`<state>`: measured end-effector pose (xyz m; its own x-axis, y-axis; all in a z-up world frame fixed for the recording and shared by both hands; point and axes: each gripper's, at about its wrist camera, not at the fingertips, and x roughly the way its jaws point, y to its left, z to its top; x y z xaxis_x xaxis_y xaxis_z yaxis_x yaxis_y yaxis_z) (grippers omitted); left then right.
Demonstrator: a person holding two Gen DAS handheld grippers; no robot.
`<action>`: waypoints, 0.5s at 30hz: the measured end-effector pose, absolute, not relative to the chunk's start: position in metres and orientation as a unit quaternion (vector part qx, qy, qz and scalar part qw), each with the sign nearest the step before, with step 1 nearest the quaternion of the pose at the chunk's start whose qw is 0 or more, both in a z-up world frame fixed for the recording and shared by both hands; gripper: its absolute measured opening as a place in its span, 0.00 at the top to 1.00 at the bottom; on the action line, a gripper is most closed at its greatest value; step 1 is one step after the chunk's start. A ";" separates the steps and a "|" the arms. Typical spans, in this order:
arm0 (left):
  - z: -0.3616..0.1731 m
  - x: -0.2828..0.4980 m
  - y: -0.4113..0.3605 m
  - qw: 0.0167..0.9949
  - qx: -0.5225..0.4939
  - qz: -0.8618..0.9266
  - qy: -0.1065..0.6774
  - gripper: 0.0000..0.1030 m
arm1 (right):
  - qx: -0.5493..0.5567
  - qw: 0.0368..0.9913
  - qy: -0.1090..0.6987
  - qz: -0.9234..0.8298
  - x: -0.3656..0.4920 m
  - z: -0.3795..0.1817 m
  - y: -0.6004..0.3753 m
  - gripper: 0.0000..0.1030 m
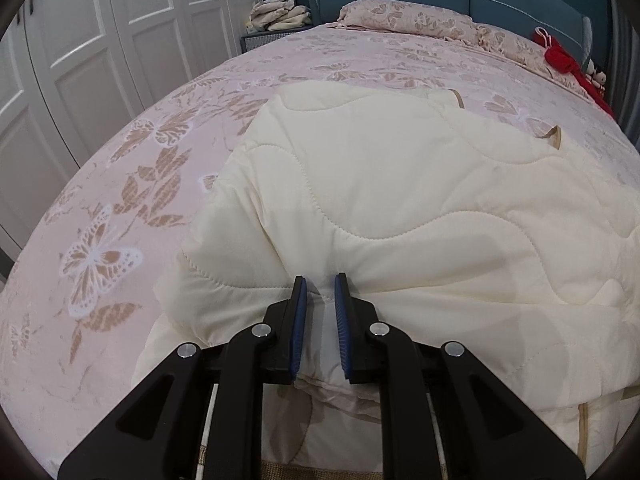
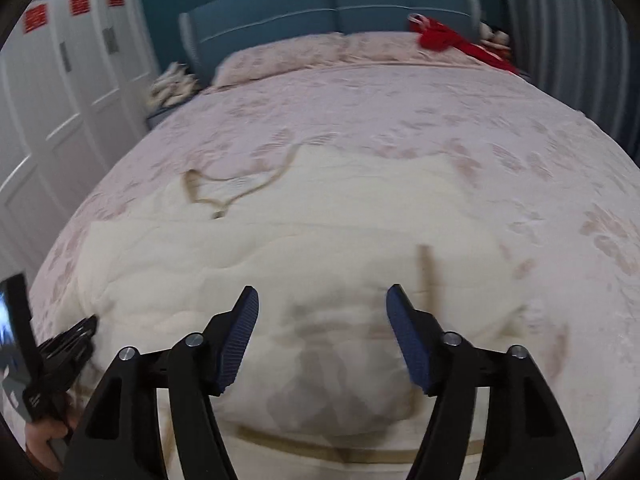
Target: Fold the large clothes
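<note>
A cream quilted comforter [image 1: 400, 184] is laid on the near half of the bed [image 1: 120, 208], partly folded, with tan-trimmed layers stacked under the near edge. The left gripper [image 1: 321, 280] is pressed nearly together on a pinched ridge of the comforter's near fold; the fabric is gathered into radiating creases at the pads, so the hold is judged to anchor that side while the other is adjusted. The right gripper [image 2: 320, 300] is spread wide above the comforter, with nothing between its pads; the cloth below is not touched. The right view is motion-blurred. Loose tan ties [image 2: 224, 192] are seen lying on the far part of the comforter, unsecured.

The bedspread is printed with butterflies and leaves. A red garment [image 1: 564, 56] is left near the pillows [image 1: 400, 16], clear of the work. Red labels [image 2: 36, 18] are fixed to the wardrobe doors [image 2: 80, 80]; their writing cannot be read. No brand marks are legible.
</note>
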<state>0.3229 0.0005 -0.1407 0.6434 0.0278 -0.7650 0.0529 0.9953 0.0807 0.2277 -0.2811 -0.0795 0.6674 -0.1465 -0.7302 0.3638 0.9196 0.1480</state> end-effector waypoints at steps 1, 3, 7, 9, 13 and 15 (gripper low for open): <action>-0.141 0.323 -0.001 0.905 0.051 -0.005 0.422 0.87 | 0.151 0.895 0.392 -0.151 0.228 -0.084 -0.291 0.36; -0.141 0.322 -0.001 0.906 0.052 -0.005 0.421 0.87 | 0.170 0.879 0.417 -0.158 0.232 -0.100 -0.307 0.42; -0.141 0.321 -0.002 0.907 0.055 -0.003 0.418 0.87 | 0.174 0.875 0.430 -0.139 0.243 -0.117 -0.307 0.71; -0.142 0.321 -0.002 0.908 0.057 -0.002 0.416 0.87 | 0.177 0.879 0.424 -0.126 0.248 -0.113 -0.304 0.90; -0.143 0.319 -0.003 0.910 0.058 0.000 0.410 0.87 | 0.168 0.883 0.416 -0.137 0.253 -0.112 -0.303 0.92; -0.143 0.318 -0.004 0.911 0.060 0.001 0.408 0.87 | 0.172 0.877 0.427 -0.136 0.255 -0.123 -0.306 0.92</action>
